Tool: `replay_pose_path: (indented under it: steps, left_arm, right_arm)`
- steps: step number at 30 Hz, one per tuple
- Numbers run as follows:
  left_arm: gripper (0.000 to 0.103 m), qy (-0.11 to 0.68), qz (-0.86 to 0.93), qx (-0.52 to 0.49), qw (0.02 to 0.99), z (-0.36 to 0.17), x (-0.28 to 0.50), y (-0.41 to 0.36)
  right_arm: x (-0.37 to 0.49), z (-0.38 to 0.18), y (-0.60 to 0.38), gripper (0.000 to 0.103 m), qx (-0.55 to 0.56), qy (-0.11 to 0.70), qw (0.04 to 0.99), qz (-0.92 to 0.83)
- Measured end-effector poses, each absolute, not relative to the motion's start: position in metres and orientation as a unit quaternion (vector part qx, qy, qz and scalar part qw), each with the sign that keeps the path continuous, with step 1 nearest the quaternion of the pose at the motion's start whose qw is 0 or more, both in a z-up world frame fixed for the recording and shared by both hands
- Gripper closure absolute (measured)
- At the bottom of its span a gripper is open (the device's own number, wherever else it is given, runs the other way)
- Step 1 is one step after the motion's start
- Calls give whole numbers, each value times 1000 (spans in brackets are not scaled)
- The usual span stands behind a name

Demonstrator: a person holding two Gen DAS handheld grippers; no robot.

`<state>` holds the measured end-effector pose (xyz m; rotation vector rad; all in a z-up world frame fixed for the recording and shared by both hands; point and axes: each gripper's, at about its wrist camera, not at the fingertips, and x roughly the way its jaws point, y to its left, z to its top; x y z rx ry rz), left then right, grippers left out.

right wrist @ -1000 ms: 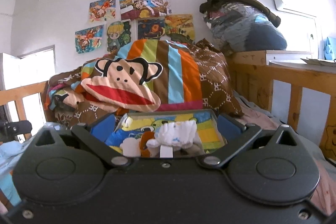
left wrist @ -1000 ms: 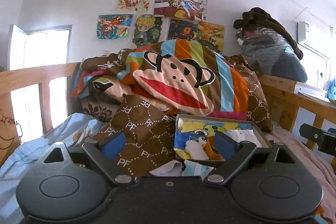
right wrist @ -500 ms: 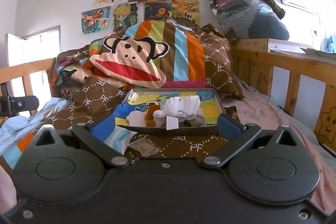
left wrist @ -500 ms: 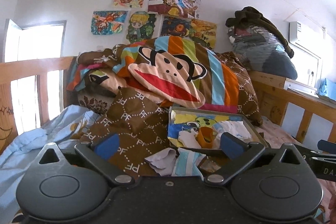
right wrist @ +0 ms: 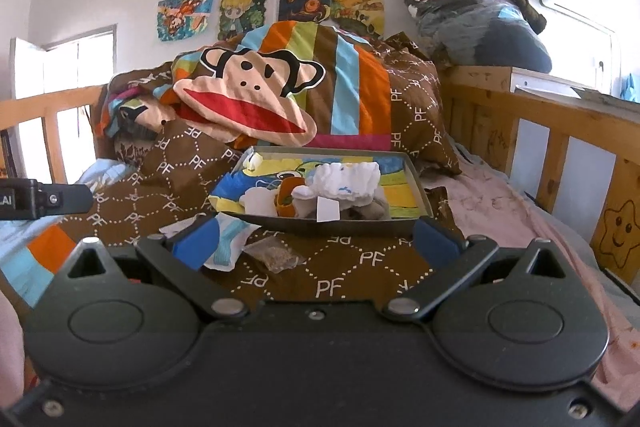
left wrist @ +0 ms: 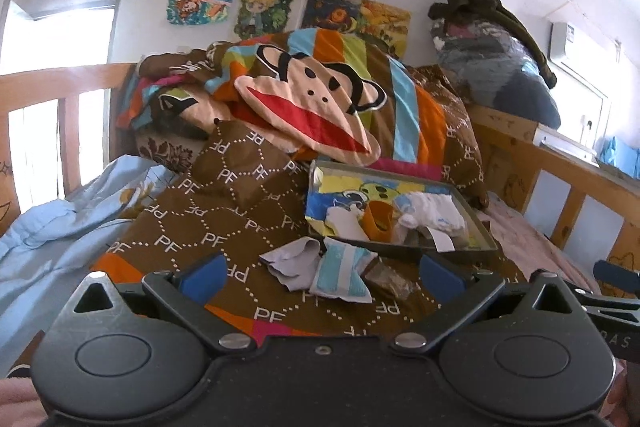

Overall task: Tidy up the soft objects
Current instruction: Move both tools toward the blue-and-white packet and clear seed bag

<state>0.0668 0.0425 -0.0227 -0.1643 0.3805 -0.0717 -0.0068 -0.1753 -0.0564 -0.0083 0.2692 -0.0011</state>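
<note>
Farthest left on the brown quilt (left wrist: 224,195), the left gripper (left wrist: 320,275) hangs low with its blue fingers (left wrist: 202,277) spread as wide as they go, having just finished opening, and nothing pinched between them. Just beyond the fingertips lies a crumpled grey cloth (left wrist: 290,259), touching a light blue striped sock (left wrist: 340,273) on its right, and against that a small brownish mottled piece (left wrist: 386,279); what that last one is I cannot tell. All three look limp and light. They should fold under any squeeze and will not slip, so I would take the grey cloth at its raised bunched fold rather than at a flat edge, where the fingers might catch the quilt too.

Farther back and to the right sits the shallow tray (right wrist: 344,225), already holding a rolled white garment (right wrist: 344,181), an orange piece (right wrist: 288,197) and a few pale items. Its thin wall looks easy to nudge on the soft bedding.

The right gripper (right wrist: 316,239) faces the tray's near wall, fingers (right wrist: 436,237) spread wide and empty, with the striped sock near its left finger.
</note>
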Motion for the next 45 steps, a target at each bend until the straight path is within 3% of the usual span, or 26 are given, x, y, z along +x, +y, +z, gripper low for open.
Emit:
replay_pose_path:
  steps: [45]
  left_arm:
    - [1,228,-55,-90,968,-34,81,37]
  right_arm:
    - [6,-61,-185,0,-42,171,984,29]
